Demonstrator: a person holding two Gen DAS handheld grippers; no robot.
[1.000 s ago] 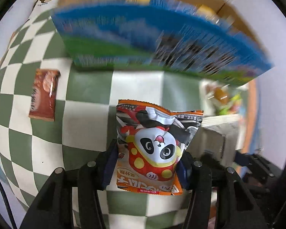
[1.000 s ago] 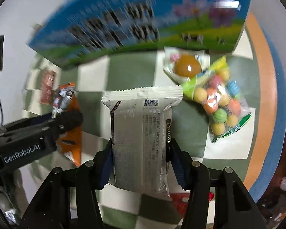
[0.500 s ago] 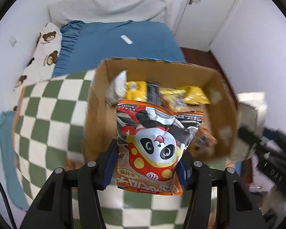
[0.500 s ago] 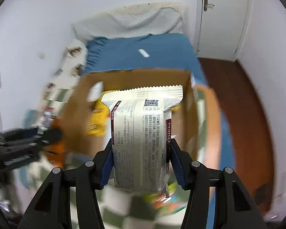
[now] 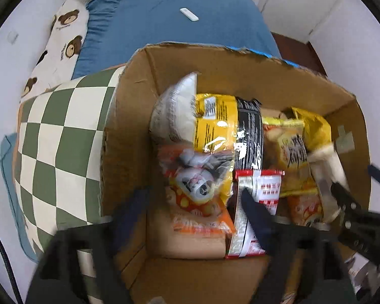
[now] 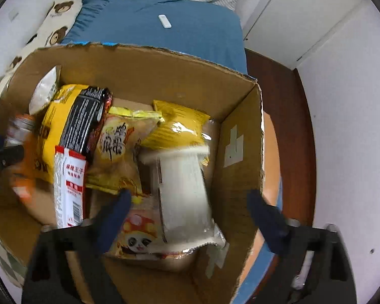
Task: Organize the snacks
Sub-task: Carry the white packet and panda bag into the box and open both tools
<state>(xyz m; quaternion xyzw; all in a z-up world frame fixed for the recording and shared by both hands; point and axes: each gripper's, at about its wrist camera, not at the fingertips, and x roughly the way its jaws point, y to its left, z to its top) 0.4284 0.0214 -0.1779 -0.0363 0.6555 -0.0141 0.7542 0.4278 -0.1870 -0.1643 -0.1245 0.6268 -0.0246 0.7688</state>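
Both grippers, left [image 5: 193, 197] and right [image 6: 187, 202], hang over a cardboard box [image 6: 240, 177], jaws opening (nothing gripped); a panda packet [image 5: 200, 190] and white packet [image 6: 182, 192] drop blurred among snacks.

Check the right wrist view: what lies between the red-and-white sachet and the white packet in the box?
In the right wrist view, a yellow snack bag lies between the red-and-white sachet and the white packet, inside the cardboard box.

- Orange panda snack packet [image 5: 200, 192]: blurred, tilted, inside the cardboard box [image 5: 253, 76], upon other packets near its left wall.
- White wrapped packet [image 6: 182, 190]: blurred, lengthwise by the box's right wall, over yellow bags [image 6: 177, 129].
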